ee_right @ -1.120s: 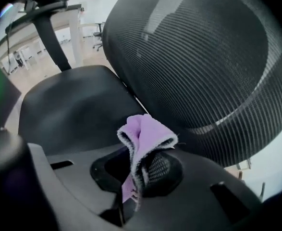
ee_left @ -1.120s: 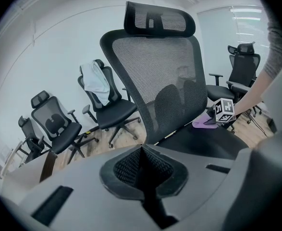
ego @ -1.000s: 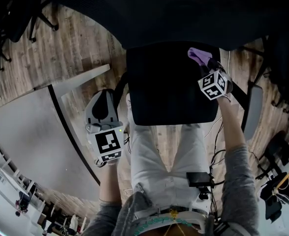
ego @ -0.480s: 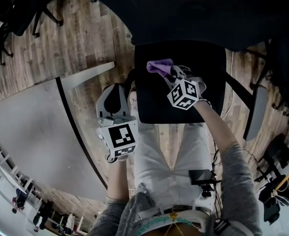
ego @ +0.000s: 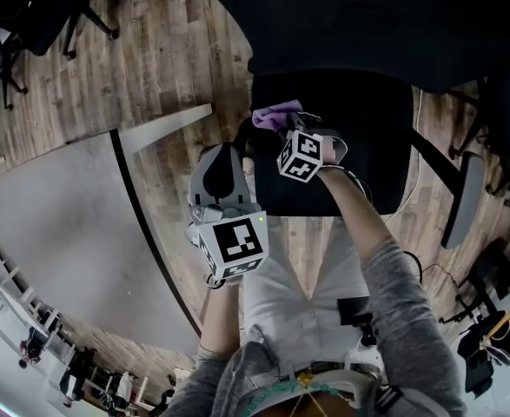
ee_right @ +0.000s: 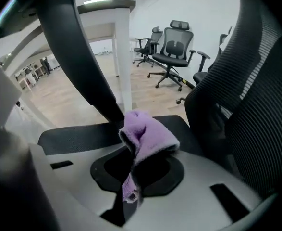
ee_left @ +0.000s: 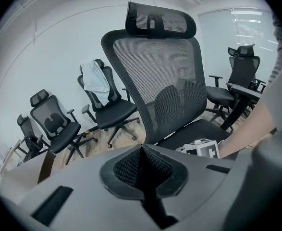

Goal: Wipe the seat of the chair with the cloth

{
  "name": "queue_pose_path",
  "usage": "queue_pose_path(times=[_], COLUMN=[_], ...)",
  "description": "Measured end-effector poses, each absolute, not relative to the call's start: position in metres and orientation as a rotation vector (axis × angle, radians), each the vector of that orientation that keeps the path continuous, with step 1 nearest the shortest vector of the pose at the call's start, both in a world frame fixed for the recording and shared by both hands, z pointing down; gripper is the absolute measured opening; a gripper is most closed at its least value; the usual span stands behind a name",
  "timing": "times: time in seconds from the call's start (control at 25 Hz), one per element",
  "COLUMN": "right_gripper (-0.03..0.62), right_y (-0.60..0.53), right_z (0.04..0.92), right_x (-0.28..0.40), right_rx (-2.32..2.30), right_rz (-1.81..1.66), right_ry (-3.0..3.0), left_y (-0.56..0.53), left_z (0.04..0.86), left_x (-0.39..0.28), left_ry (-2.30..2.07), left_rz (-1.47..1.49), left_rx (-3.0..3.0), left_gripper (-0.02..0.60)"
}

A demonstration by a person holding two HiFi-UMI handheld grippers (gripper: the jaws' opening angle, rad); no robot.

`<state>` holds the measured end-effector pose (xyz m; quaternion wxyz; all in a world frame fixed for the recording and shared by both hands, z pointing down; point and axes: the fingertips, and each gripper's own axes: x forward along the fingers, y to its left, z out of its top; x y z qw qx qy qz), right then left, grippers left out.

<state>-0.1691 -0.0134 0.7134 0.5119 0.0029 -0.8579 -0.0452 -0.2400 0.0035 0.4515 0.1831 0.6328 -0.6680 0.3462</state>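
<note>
**Cloth swept to the seat's left side**

Right gripper has crossed the seat from its right rear corner to the left rear part, dragging the purple cloth with it. Its jaws are clamped on the cloth, which bunches out ahead of the tips and sits at the seat's left edge. Left gripper has shifted slightly right with the body; its jaws are pressed together on nothing, and it hangs off the seat's left side over the wood floor.

Step in hand looks like one sideways wipe pass. To do it well, keep the bunch pressed flat on the fabric and overlap the next pass nearer the front edge, which looks uncovered.

Edges: the cloth is at the left rim, so a further push left would run off it. The backrest is close behind the cloth. Open room lies right and forward across the seat.
</note>
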Motion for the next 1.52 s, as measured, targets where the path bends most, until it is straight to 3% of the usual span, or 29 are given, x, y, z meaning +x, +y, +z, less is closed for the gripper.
queue_pose_path(times=[0.56,1.52], right_gripper=[0.048,0.048], right_y=[-0.013,-0.043], right_z=[0.730,0.747], right_x=[-0.168,-0.088], right_rx=[-0.008,0.079], right_rz=[-0.162,-0.134], right_ry=[-2.000,-1.874], left_y=[0.002,0.000], left_z=[0.452,0.451], left_x=[-0.242,-0.242], left_ry=[-1.893,-1.896], left_rz=[0.994,1.005], left_rx=[1.787,1.786], left_gripper=[0.003,0.003])
